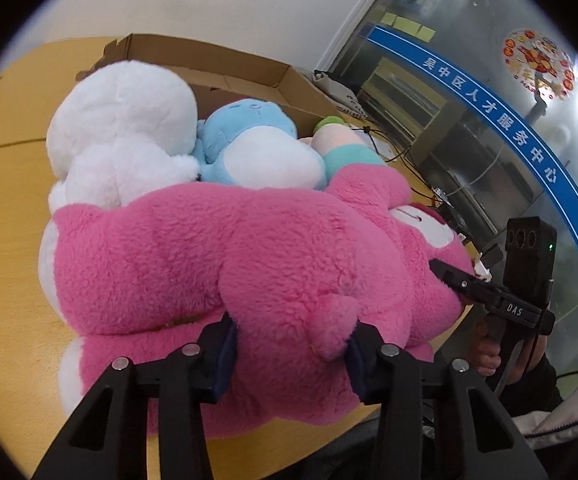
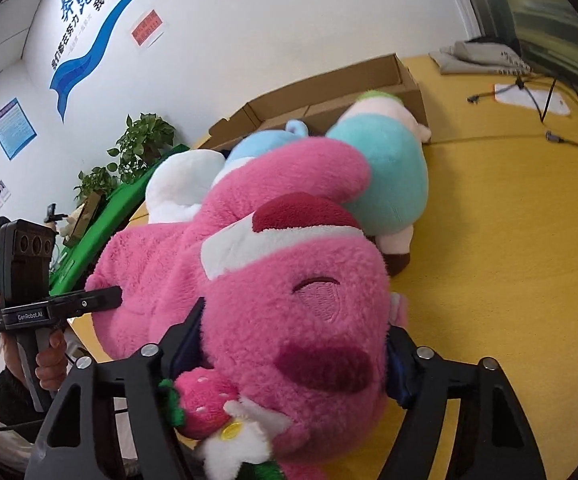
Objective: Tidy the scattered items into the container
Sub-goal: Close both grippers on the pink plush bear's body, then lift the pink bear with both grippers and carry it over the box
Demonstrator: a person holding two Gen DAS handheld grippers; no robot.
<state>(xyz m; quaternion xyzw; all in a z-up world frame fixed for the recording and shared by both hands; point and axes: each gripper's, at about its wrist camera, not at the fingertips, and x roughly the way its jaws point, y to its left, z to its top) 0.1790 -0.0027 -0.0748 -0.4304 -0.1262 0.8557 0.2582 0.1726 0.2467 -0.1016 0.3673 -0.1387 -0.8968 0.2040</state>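
Observation:
A big pink plush bear (image 1: 217,264) lies on the yellow table in front of the cardboard box (image 1: 249,76). My left gripper (image 1: 289,344) is shut on its rear with the small tail between the fingers. My right gripper (image 2: 293,344) is shut on the bear's head (image 2: 309,300), seen from the other side. A white plush (image 1: 125,128), a blue plush (image 1: 249,140) and a teal-and-cream plush (image 2: 389,176) are piled at the box (image 2: 329,92), partly hidden behind the bear. The right gripper also shows in the left wrist view (image 1: 453,280), the left one in the right wrist view (image 2: 101,300).
The yellow table (image 2: 509,280) stretches to the right, with cables (image 2: 569,140), a grey cloth bag (image 2: 477,56) and a white paper (image 2: 529,96) near the glass wall. Potted plants (image 2: 137,148) and a green stand are behind the left side.

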